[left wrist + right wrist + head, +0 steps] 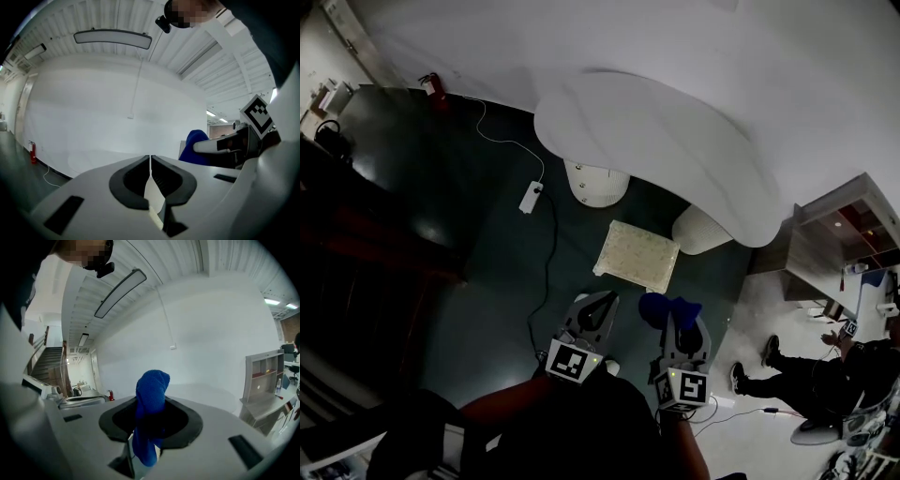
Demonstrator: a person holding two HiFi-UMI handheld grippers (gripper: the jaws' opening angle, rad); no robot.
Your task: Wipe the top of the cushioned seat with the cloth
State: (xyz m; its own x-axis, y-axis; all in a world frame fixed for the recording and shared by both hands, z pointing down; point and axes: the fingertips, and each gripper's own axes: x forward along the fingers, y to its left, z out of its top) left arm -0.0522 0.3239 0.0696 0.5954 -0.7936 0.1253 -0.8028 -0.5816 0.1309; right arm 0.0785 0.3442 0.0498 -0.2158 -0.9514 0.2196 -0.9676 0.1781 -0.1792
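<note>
The cushioned seat (637,255) is a pale, patterned square pad low on the dark floor, in front of both grippers in the head view. A blue cloth (668,310) is bunched at the tip of my right gripper (679,323), just short of the seat's near right corner. In the right gripper view the cloth (152,399) sticks up from between the jaws, and the right gripper (149,420) is shut on it. My left gripper (602,305) is beside it, shut and holding nothing (150,161). From the left gripper view the cloth (196,142) shows at the right. Neither gripper view shows the seat.
A large white curved table (656,141) stands over two round white bases (596,183) just beyond the seat. A power strip (530,196) with a cable lies on the floor at left. At right are a shelf unit (834,244) and a person's legs (787,375).
</note>
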